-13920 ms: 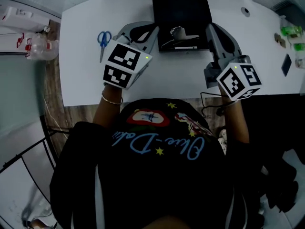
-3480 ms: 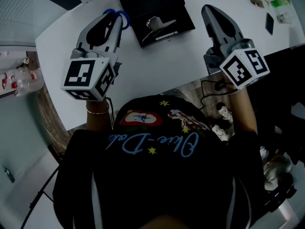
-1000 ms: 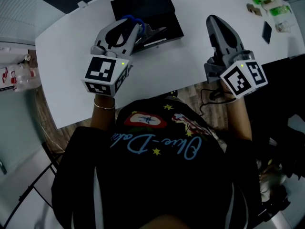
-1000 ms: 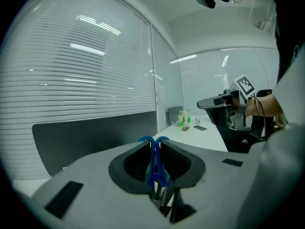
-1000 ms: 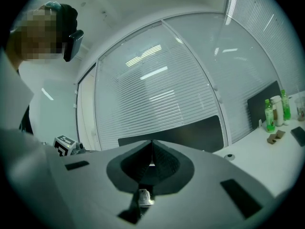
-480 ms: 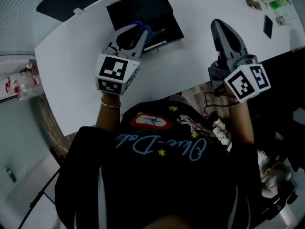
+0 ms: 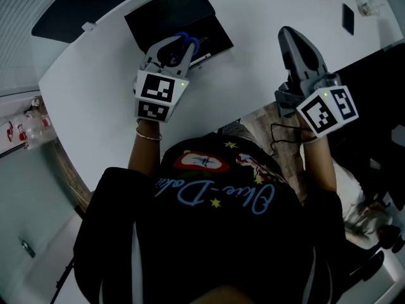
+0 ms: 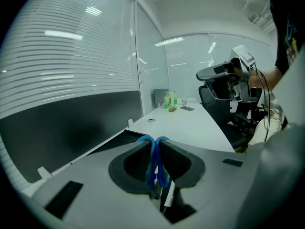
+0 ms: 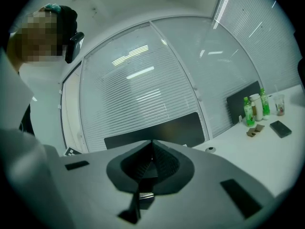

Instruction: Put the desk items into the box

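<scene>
The left claw (image 7: 179, 45) is clamped on the scissors (image 8: 151, 168), its jaws pressing the two blue handle loops together. It holds them over the near part of the black box (image 7: 158, 14), which sits by the far edge of the tabletop (image 7: 240, 62), left of its middle. The scissors look light and stiff, with smooth plastic loops that could twist in a loose pinch. A firm hold across both loops seems best, with the pointed blades kept clear of whatever already lies inside. The right claw (image 9: 152, 149) is closed on nothing, near the tabletop's right near edge.
</scene>
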A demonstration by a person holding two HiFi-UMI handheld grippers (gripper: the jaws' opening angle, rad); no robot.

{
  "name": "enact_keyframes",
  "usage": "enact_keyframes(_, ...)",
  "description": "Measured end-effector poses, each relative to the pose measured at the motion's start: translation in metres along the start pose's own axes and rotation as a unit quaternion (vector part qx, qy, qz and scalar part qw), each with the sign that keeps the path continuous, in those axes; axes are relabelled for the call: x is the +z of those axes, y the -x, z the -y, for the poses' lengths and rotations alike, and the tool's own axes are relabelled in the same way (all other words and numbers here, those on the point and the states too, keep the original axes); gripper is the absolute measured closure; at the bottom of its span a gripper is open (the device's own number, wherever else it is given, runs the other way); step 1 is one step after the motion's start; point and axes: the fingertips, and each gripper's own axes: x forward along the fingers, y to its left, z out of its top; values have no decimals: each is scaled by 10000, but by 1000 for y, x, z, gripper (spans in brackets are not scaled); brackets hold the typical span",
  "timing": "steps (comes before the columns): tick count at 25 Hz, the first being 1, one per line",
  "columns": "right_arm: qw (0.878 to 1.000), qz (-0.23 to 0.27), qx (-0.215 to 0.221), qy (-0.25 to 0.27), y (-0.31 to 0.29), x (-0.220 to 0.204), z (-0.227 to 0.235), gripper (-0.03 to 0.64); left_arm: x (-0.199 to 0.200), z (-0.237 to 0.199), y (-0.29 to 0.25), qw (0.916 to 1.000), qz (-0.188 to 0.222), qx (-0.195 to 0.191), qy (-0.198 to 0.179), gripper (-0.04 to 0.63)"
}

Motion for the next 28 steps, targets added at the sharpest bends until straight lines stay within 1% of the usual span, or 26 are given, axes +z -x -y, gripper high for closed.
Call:
enact_keyframes(7,9998,-22,-184,-57,8,-3,11,606,-10,3,-16,9999,-133,-101,-11,520)
enact_keyframes(11,9997,-15,-247,-75,7,-4,15,606,-18,4,-25,9994,-290,-140,-144,520)
enact_keyframes(17,9994,-22,-324,-103,7,-6,19,606,-30,8,-38,9984,-466,-305,-105,520)
enact_keyframes(23,9990,-32,-425,-130,10,-8,24,606,-44,15,-49,9963,-720,-428,-204,520)
enact_keyframes(28,9987,-35,-491,-150,11,-10,27,606,-55,18,-57,9956,-763,-517,-169,520)
